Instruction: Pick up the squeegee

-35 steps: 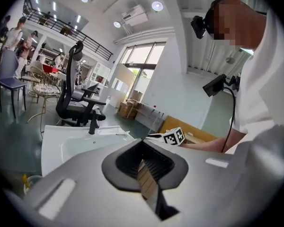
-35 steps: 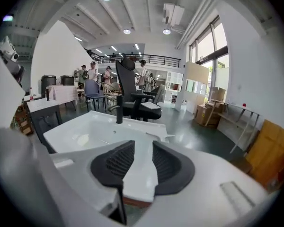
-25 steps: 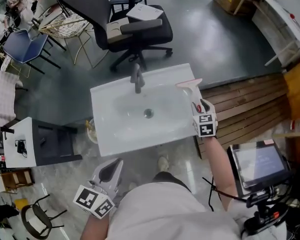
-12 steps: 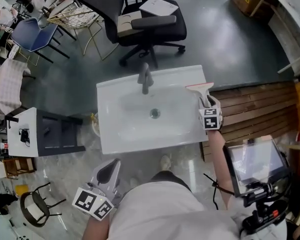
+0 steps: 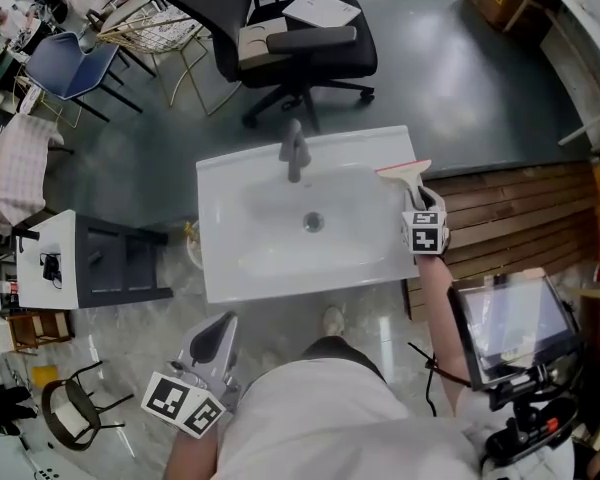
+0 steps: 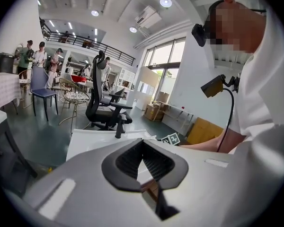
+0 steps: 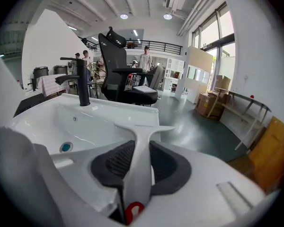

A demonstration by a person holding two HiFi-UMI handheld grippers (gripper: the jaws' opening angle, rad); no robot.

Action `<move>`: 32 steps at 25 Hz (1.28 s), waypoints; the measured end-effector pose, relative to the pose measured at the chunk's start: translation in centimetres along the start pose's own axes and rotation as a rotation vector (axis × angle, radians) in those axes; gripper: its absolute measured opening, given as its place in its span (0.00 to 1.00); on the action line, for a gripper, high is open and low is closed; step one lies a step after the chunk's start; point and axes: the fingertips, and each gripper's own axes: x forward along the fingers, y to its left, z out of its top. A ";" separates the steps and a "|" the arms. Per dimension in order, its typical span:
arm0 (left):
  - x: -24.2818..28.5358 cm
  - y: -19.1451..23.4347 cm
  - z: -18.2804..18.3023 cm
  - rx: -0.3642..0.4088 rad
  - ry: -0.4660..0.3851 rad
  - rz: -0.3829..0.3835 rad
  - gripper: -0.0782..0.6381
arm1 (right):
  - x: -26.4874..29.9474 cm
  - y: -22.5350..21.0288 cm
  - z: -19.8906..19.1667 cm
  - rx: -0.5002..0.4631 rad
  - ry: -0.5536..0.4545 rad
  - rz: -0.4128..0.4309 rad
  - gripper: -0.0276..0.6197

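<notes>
The squeegee [image 5: 405,173] lies on the right rim of the sink [image 5: 242,273], blade at the far end. Its handle is flanked by the right tongs [image 5: 417,200], whose jaws are closing onto it. The grip should be made firm and square before it is lifted straight up. The left tongs [image 5: 218,340] are held near, closed on nothing.

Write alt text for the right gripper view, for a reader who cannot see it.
The right gripper is closing its jaws on the handle of a white squeegee, whose blade end lies at the rim of a white sink. Behind stand a black faucet and a black office chair.
</notes>
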 end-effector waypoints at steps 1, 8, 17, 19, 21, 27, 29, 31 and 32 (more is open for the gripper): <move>0.0 0.1 0.0 0.000 -0.002 -0.001 0.12 | 0.0 -0.1 0.0 0.001 0.000 -0.004 0.20; -2.9 0.7 -1.1 0.002 -0.026 -0.045 0.12 | -4.1 1.5 0.0 0.004 -0.022 -0.037 0.20; -3.8 1.0 -1.7 0.021 -0.030 -0.122 0.12 | -8.6 3.4 0.9 0.011 -0.042 -0.042 0.20; -5.8 1.3 -2.2 0.033 -0.032 -0.141 0.12 | -11.1 5.0 0.9 0.015 -0.047 -0.051 0.20; -7.1 1.4 -2.7 0.042 -0.034 -0.159 0.12 | -13.0 6.2 0.9 0.020 -0.055 -0.056 0.20; -10.4 2.6 -3.7 0.058 -0.054 -0.187 0.12 | -17.5 9.6 1.3 0.033 -0.087 -0.055 0.20; -11.9 3.0 -4.0 0.061 -0.061 -0.194 0.12 | -19.2 10.8 1.6 0.027 -0.096 -0.054 0.20; -13.4 3.5 -4.2 0.065 -0.068 -0.198 0.12 | -21.0 12.0 1.8 0.028 -0.101 -0.055 0.20; -14.1 3.7 -4.3 0.066 -0.071 -0.200 0.12 | -21.8 12.6 1.8 0.034 -0.102 -0.055 0.20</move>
